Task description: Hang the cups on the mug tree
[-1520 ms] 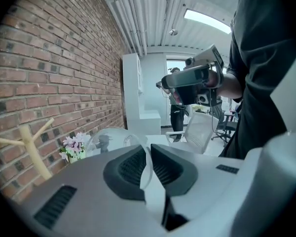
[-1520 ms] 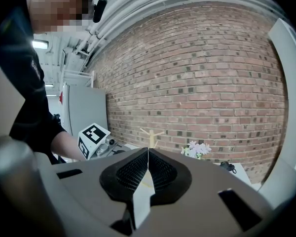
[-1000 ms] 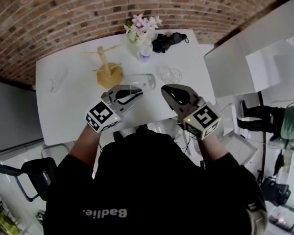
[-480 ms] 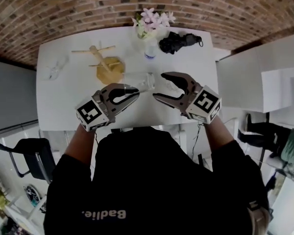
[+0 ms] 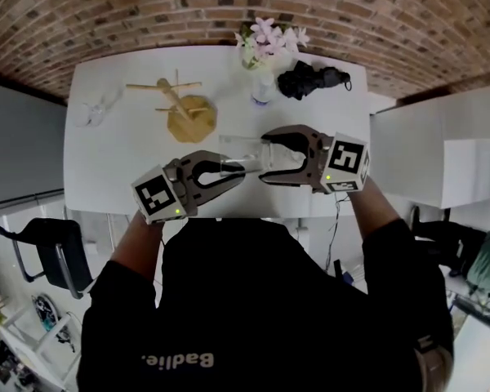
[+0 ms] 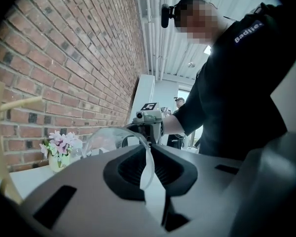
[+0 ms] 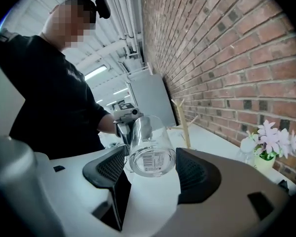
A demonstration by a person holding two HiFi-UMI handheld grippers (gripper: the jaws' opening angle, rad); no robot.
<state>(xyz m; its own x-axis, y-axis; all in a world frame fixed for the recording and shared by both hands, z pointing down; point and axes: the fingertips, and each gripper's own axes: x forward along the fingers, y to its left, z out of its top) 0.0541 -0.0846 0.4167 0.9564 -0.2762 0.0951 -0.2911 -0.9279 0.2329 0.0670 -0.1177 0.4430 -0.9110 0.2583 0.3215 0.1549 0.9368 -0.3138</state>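
Right hand-held gripper (image 5: 267, 155) now sits at 3 o'clock of the cup (image 5: 241, 149), jaws just opened wide, apparently not touching. The left hand-held gripper (image 5: 233, 170) only pinches the rim, so it could slip.

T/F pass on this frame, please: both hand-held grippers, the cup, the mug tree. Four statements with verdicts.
1. The left hand-held gripper is clamped on the glass cup's wall at the rim. True.
2. The right hand-held gripper is shut on the cup. False: its jaws have just been opening and stand apart. The cup's base is between them, and the pads are clear of it.
3. A cup already hangs on the mug tree. False: its pegs are bare.
4. The flowers stand at the far edge of the table, by the brick wall. True.
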